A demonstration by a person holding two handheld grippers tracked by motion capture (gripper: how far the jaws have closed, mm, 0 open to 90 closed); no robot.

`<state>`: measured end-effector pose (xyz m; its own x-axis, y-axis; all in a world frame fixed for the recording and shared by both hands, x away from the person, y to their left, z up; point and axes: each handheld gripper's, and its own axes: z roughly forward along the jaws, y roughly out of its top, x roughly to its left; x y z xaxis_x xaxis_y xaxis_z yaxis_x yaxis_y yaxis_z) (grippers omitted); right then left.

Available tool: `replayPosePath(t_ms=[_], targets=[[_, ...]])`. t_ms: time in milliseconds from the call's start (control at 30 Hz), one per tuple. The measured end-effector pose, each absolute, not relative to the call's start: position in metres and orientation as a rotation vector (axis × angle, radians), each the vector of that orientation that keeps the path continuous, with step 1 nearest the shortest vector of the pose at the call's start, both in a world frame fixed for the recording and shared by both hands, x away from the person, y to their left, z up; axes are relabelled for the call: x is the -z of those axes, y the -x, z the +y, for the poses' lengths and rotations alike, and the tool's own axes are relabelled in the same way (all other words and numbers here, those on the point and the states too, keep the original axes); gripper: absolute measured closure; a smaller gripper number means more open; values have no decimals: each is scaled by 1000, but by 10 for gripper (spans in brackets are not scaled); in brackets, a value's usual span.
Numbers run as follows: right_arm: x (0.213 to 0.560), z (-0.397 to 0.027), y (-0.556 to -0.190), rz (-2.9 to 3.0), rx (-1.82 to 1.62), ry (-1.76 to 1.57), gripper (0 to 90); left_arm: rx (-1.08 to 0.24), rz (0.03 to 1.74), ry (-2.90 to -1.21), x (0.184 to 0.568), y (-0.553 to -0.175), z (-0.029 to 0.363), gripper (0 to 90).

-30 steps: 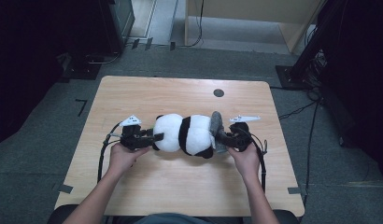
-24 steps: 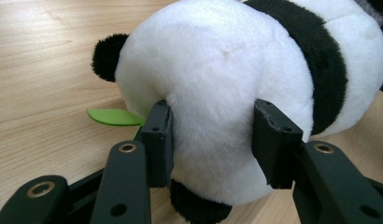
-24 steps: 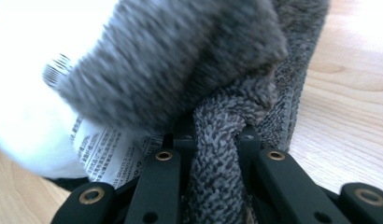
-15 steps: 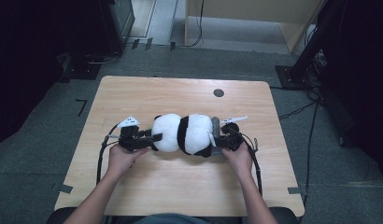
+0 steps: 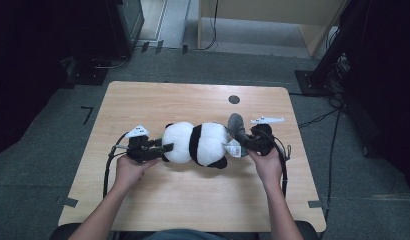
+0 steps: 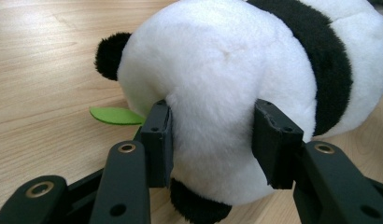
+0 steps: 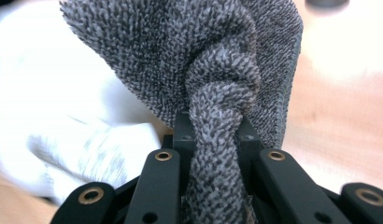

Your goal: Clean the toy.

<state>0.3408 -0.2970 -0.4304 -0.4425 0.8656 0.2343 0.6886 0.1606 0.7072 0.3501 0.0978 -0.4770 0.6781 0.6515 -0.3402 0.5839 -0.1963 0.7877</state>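
Stuffed panda gripped at one end, grey cloth pinched at the other.

Panda (image 5: pixel 198 144) lies on its side near the middle of the wooden table (image 5: pixel 158 100), head toward the left gripper (image 5: pixel 165 148). That gripper's jaws press into the white plush of the head (image 6: pixel 213 107); a green felt leaf (image 6: pixel 116 115) pokes out beside it. Right gripper (image 5: pixel 244 142) sits at the panda's other end, jaws squeezed together on a bunched fold of grey cloth (image 7: pixel 213 93), which stands up just beside the panda's white label (image 5: pixel 233 148).
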Motion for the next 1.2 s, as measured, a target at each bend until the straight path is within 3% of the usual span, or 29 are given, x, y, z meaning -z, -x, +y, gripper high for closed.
replayPosePath(t_ms=[267,467,533,733,967,1100,1200], targets=[[379,-258,-321,2258,-1304,-1283,778,-102,962,-1870,478,-348,98,514],[392,-223,-330,2374,-1207,-1229,780,-97,954,-1844,478,-348,100,436],[394,-224,-333,2360,-1190,-1230,781,-86,924,-1845,479,-349,100,367],[399,-234,-345,2354,-1188,-1275,783,-93,833,-1944,485,-347,99,275],[400,-232,-352,2373,-1171,-1274,782,-157,778,-1910,498,-345,83,159],[400,-232,-355,2376,-1175,-1275,782,-169,803,-1883,502,-345,81,143],[399,-231,-355,2374,-1185,-1275,782,-160,824,-1878,506,-346,83,199]])
